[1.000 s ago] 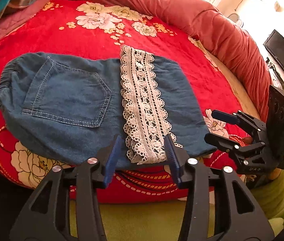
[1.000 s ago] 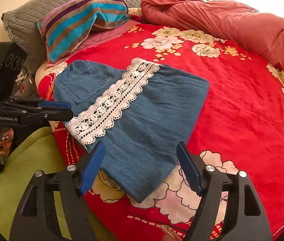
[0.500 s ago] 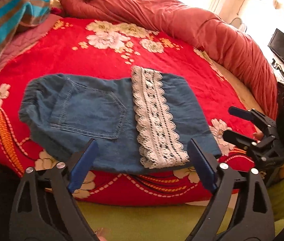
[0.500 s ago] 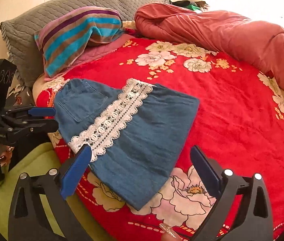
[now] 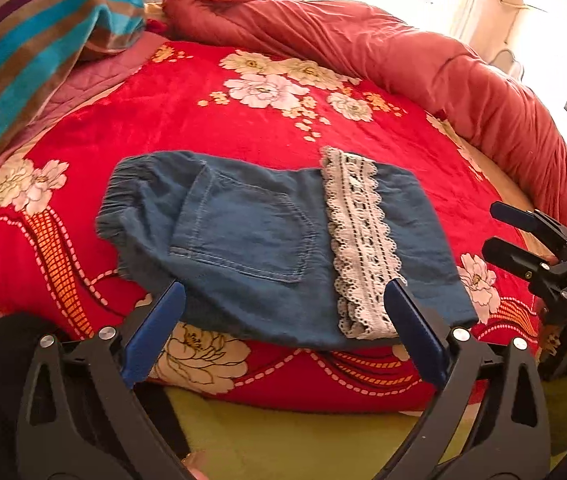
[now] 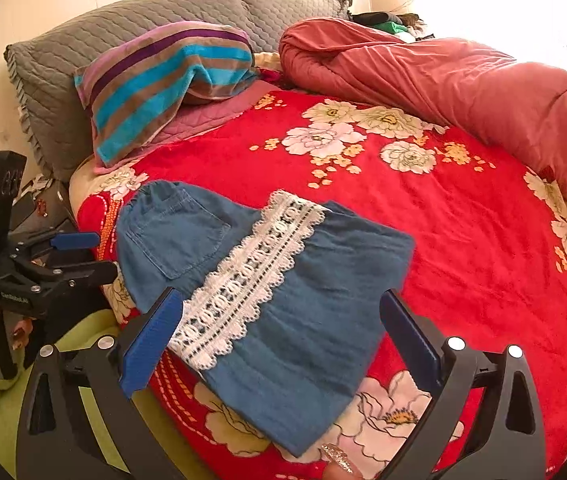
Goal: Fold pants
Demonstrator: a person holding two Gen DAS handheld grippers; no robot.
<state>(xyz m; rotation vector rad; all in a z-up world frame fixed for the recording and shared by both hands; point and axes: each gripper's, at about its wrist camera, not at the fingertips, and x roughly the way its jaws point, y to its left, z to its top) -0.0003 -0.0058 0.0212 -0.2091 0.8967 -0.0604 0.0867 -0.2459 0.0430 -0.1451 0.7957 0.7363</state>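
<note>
Two grippers: left gripper [image 5: 283, 320] jaws opening, empty; right gripper [image 6: 281, 334] jaws wide, empty
Pants [image 5: 267, 248]: folded flat on bed [image 5: 211, 128]

Folded pants [image 6: 267, 280] on the bed [image 6: 463, 248] near its front edge; striped pillow [image 6: 163, 80] far left, rolled quilt [image 6: 463, 76] along far right.

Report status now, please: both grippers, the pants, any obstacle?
Left gripper opening, holds nothing; right gripper open, empty. Pants folded on red blanket. Nothing in the way.
</note>
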